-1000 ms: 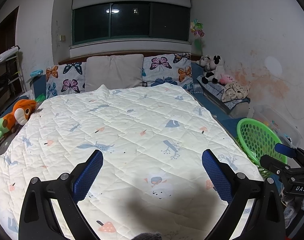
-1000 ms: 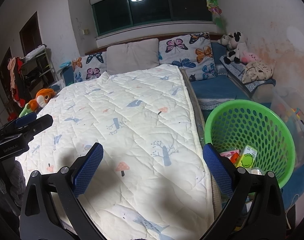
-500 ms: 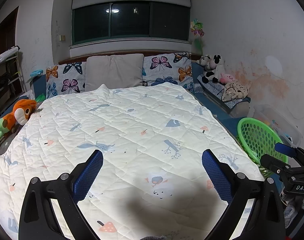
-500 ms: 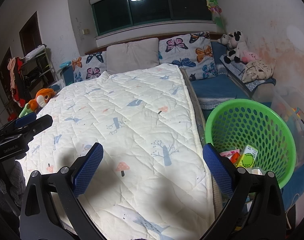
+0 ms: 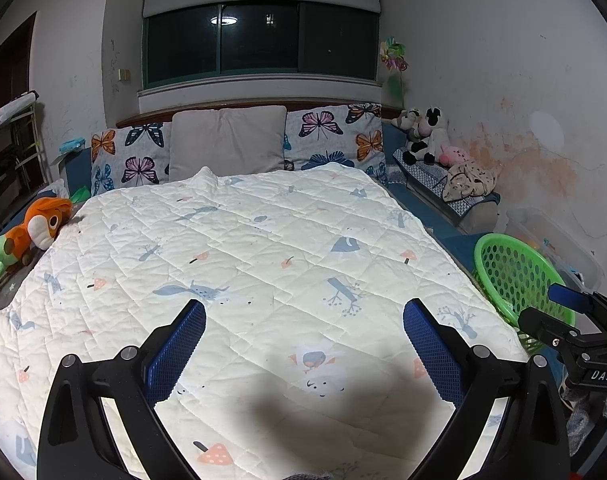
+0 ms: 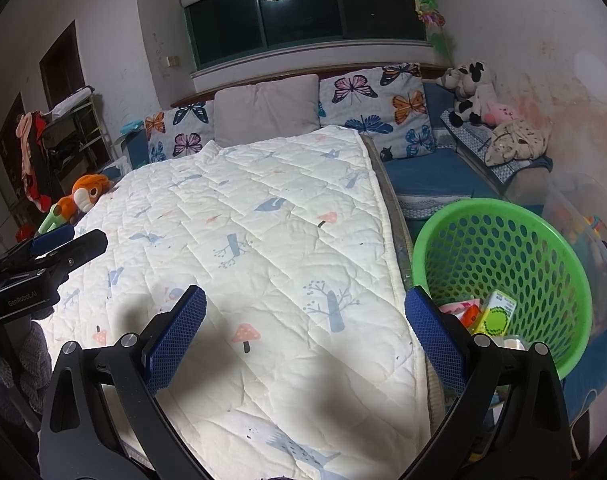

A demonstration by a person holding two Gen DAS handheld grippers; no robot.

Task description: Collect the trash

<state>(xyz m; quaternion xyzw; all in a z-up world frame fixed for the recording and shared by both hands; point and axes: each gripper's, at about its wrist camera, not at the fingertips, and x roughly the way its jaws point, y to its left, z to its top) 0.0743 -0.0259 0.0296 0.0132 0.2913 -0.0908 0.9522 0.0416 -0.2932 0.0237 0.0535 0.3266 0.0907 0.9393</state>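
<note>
left gripper (image 5: 303, 344) — spread, empty, over quilt (image 5: 263, 248) | right gripper (image 6: 305, 332) — spread, empty, at bed edge | basket (image 6: 543, 216) beside bed, holds carton (image 6: 497, 314)

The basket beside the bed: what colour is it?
The basket is bright green, perforated with holes; the right wrist view shows it best.

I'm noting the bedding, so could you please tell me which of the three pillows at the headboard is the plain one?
The middle pillow: plain grey, while the pillows to its left and right carry butterflies.
</note>
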